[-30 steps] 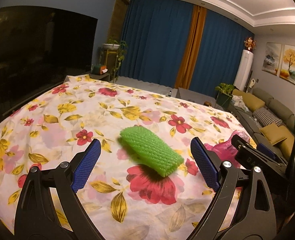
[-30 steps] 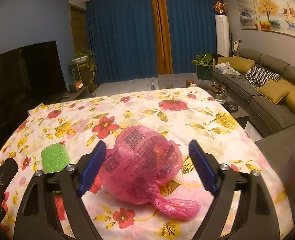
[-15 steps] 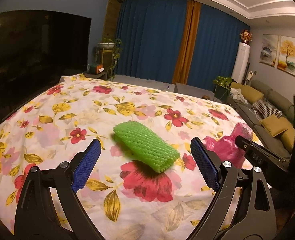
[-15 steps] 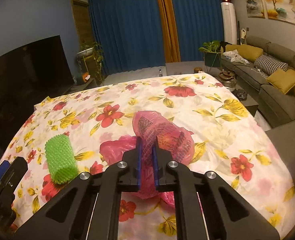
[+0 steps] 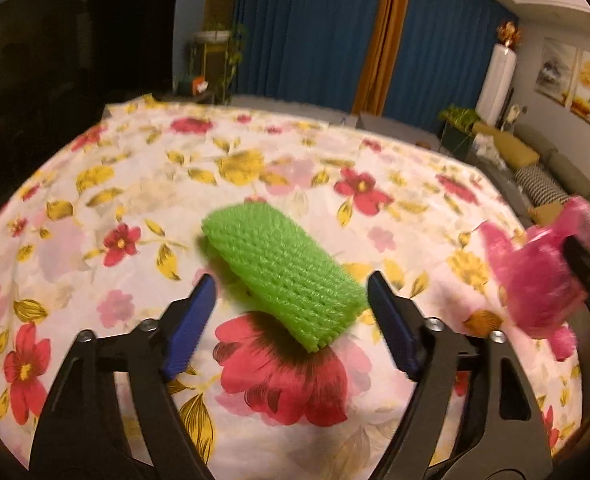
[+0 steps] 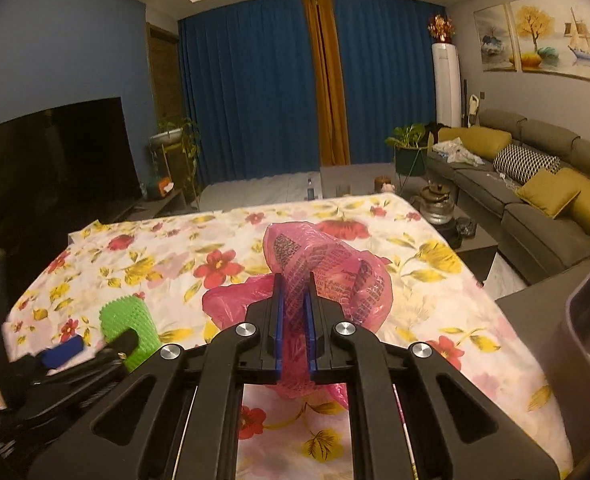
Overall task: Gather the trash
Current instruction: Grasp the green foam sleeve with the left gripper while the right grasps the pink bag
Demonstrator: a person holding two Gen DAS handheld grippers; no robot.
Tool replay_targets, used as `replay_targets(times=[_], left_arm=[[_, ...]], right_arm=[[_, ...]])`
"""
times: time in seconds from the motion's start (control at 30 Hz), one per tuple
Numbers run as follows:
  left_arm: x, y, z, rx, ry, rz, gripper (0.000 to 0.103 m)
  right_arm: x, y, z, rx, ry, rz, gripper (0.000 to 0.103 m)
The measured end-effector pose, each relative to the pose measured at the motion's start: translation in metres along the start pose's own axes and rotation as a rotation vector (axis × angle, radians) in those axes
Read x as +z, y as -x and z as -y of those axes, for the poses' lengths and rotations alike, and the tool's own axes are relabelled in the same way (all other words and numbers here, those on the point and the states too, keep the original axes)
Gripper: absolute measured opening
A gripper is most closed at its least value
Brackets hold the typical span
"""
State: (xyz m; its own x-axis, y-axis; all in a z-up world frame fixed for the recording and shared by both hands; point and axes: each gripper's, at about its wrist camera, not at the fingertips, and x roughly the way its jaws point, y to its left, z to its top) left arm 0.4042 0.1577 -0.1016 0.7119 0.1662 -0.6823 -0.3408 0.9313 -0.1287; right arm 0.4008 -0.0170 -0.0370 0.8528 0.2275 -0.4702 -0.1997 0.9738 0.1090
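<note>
Two pieces of trash sit over the flowered surface (image 5: 107, 176), each with its own claw. Biggest is the pink bag (image 6: 327, 268): the right claw (image 6: 293, 320) is clamped on its crumpled plastic, pads pinched together with a fold between them, and the bag bulges ahead of the tips. From the left wrist view that bag (image 5: 535, 272) shows at the far right, blurred, seemingly clear of the cloth.

Smaller is the green foam net (image 5: 283, 272), lying flat on the surface straight ahead of the left claw (image 5: 291, 320), whose pads stand wide apart to either side of its near end, not touching. Its long axis runs diagonally, far end to the left, near end to the right, so the pads would likely close across its width. Being much nearer, the left claw seems the one to take it.

A grey bin (image 6: 587, 336) stands past the right edge.
</note>
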Motion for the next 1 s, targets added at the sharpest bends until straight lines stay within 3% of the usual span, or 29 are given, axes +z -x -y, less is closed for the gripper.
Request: replay_targets(times=[0.13, 0.2, 0.37, 0.53, 1.0], left_arm=[[-0.001, -0.016, 0.000, -0.010, 0.001, -0.083, 0.051], [-0.001, -0.022, -0.002, -0.025, 0.011, -0.113, 0.047], [-0.001, -0.022, -0.005, -0.058, 0.025, -0.114, 0.039], [-0.002, -0.021, -0.009, -0.113, 0.053, -0.107, 0.014], [0.002, 0.015, -0.002, -0.167, 0.034, 0.045, 0.010]], right_arm=[[0.001, 0.004, -0.002, 0.009, 0.001, 0.012, 0.010], [0.002, 0.004, -0.003, 0.007, 0.006, 0.013, 0.010], [0.001, 0.005, -0.003, 0.008, 0.000, 0.010, 0.010], [0.002, 0.010, -0.002, 0.008, -0.005, 0.019, 0.010], [0.008, 0.014, 0.010, 0.023, -0.046, 0.013, 0.010]])
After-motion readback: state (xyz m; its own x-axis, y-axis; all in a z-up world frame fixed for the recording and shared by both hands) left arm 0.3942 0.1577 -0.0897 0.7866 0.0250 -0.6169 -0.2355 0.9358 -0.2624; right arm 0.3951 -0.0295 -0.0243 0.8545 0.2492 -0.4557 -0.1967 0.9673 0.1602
